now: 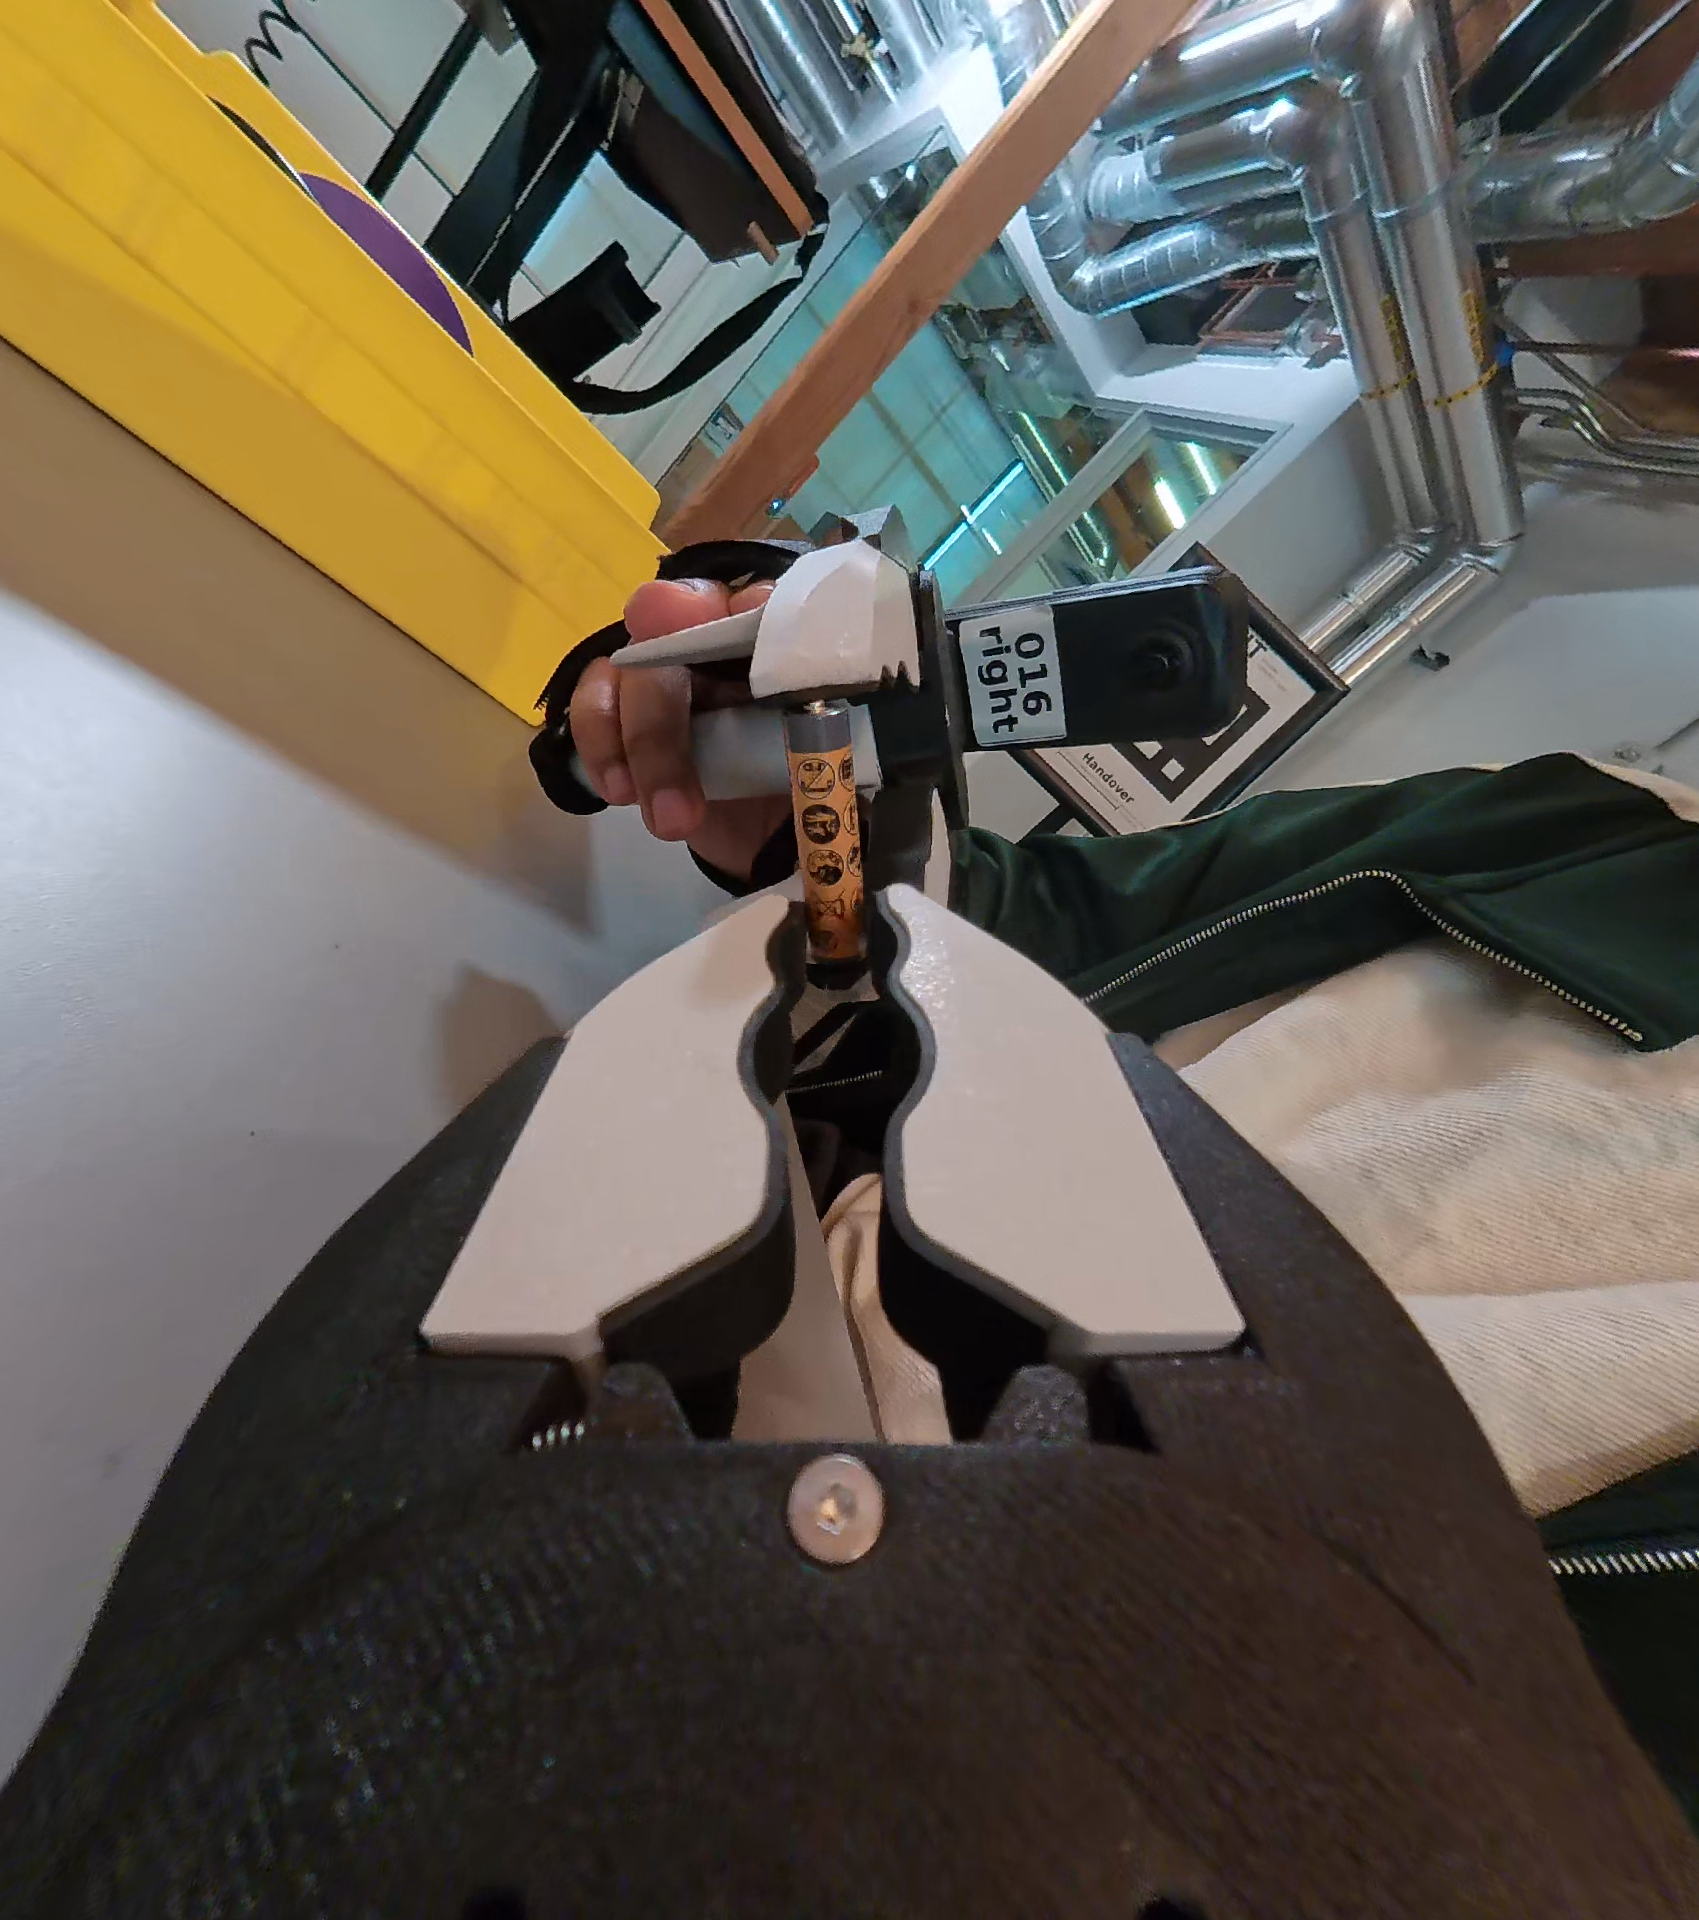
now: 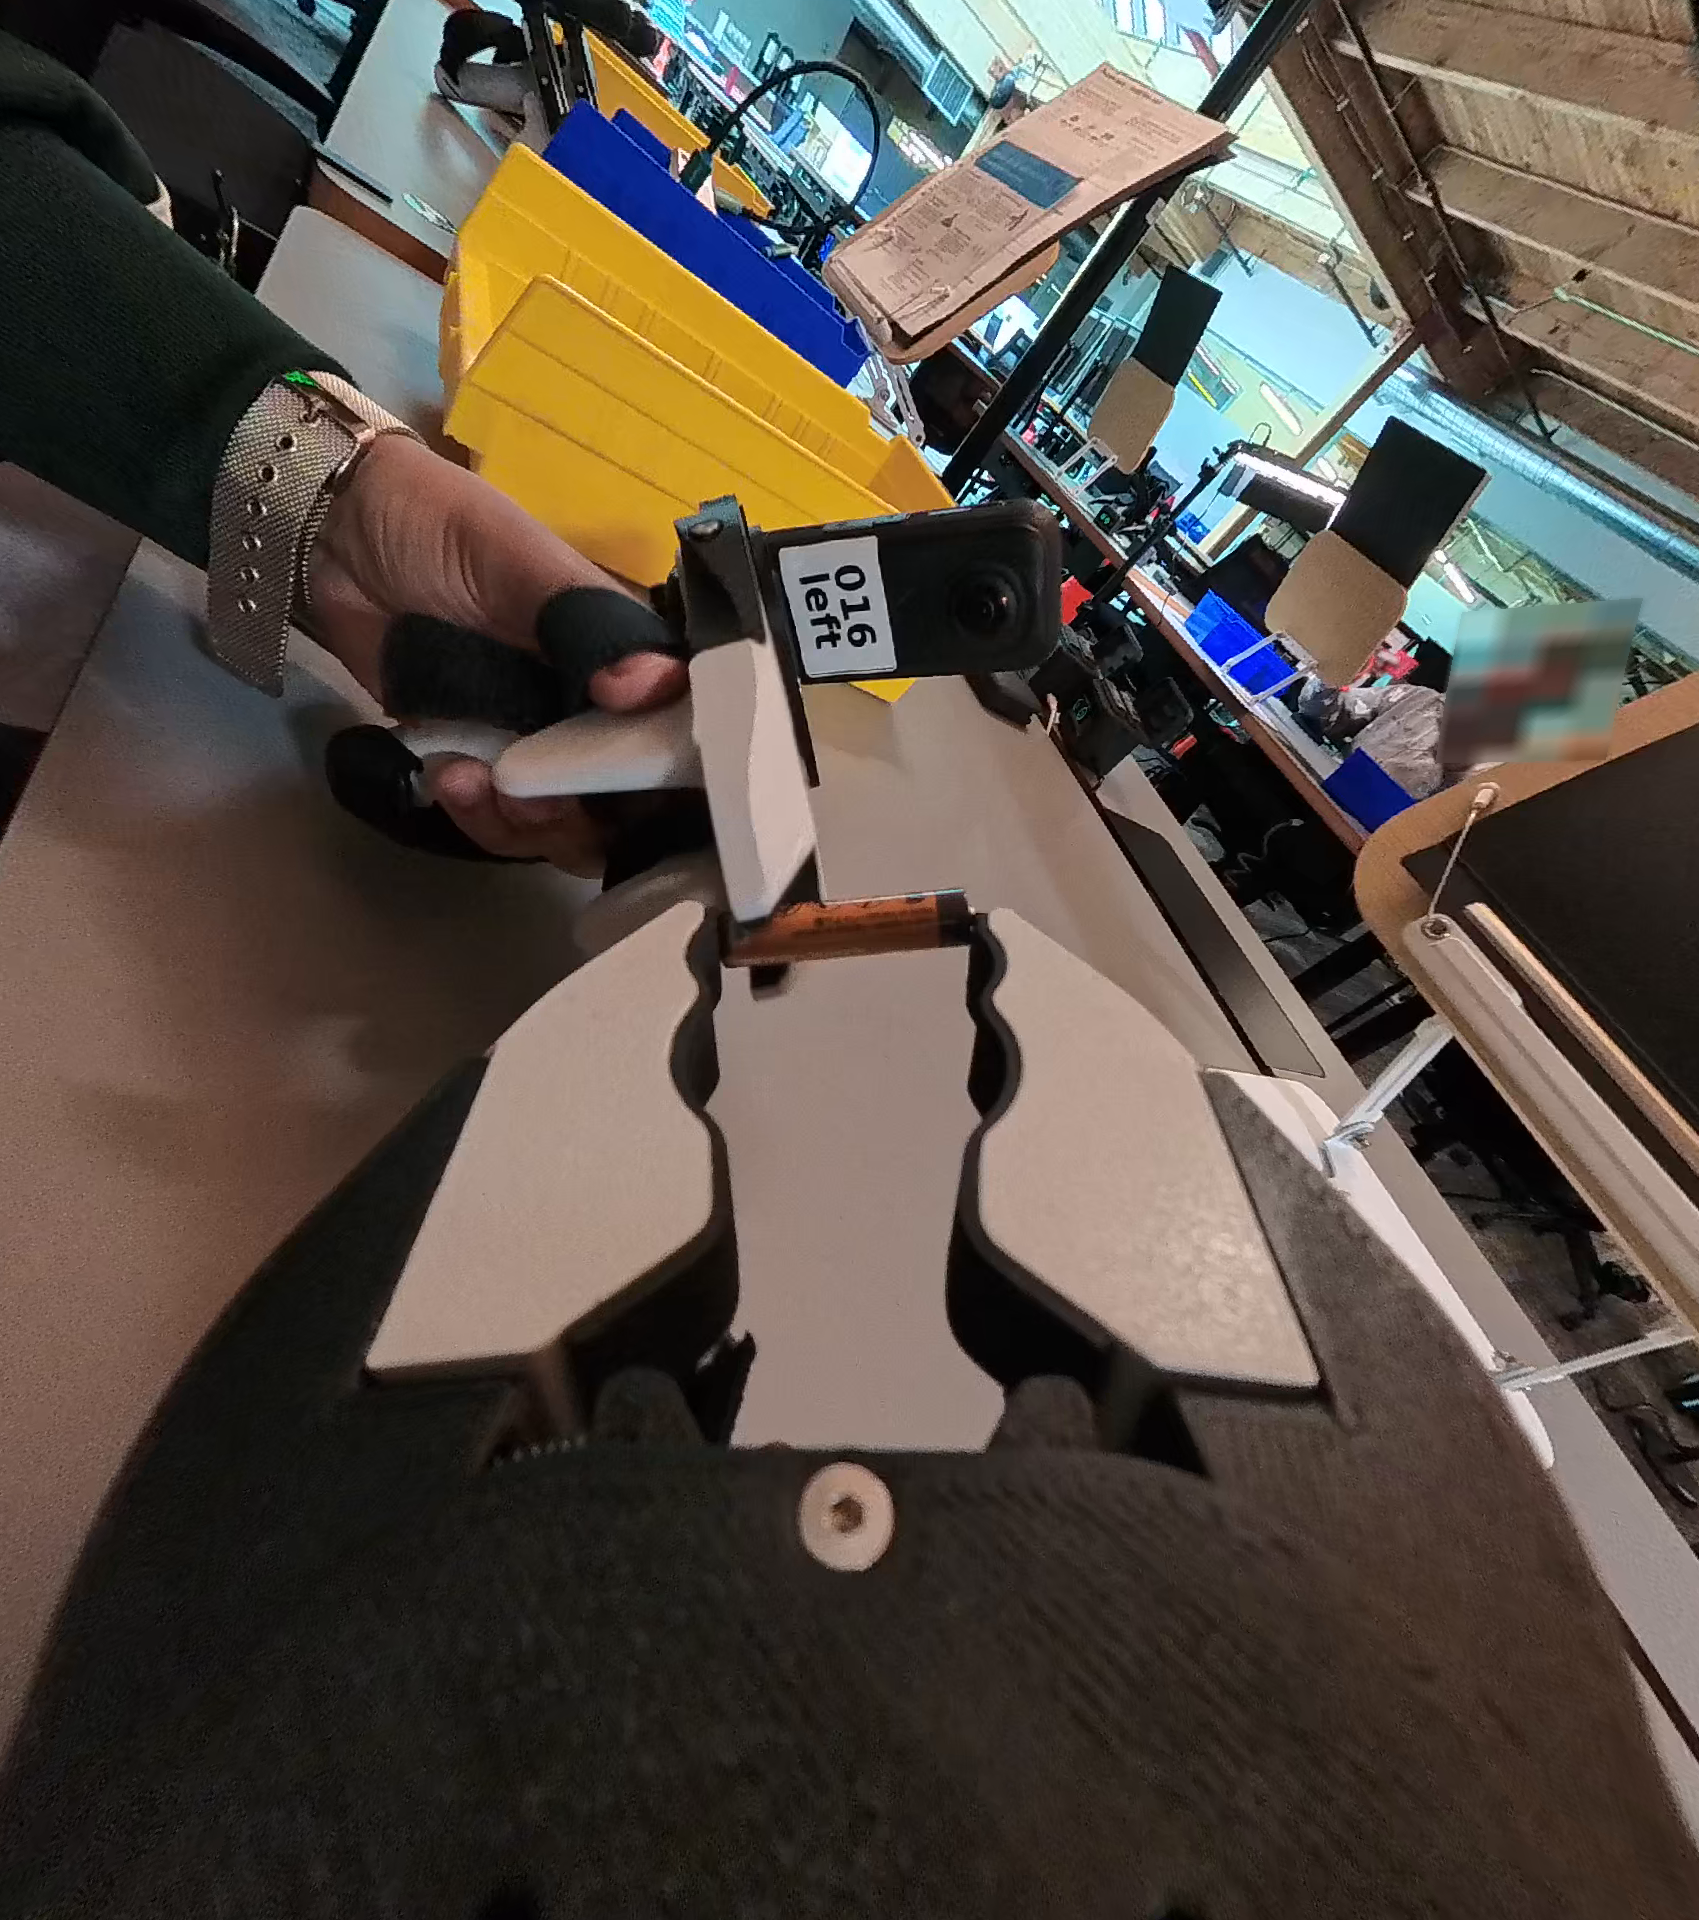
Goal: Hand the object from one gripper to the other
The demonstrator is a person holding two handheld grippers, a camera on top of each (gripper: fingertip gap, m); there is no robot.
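Observation:
A small orange-and-black battery (image 1: 827, 821) is held in the air between both grippers. My left gripper (image 1: 837, 935) is shut on its lower end, the fingertips pinching it across its width. In the left wrist view the battery's top end touches a white finger (image 1: 814, 634) of the right gripper, held by a hand. In the right wrist view the battery (image 2: 866, 925) lies crosswise between the fingertips of my right gripper (image 2: 845, 951), which is shut on it end to end. A white finger (image 2: 757, 790) of the left gripper comes down onto the battery's left end.
Yellow bins (image 2: 637, 416) and a blue bin (image 2: 710, 239) stand on the grey table (image 2: 149, 987) behind the grippers; the yellow bins also show in the left wrist view (image 1: 253, 312). A dark green sleeve (image 1: 1344, 914) lies right. A dark screen (image 2: 1655, 935) stands right.

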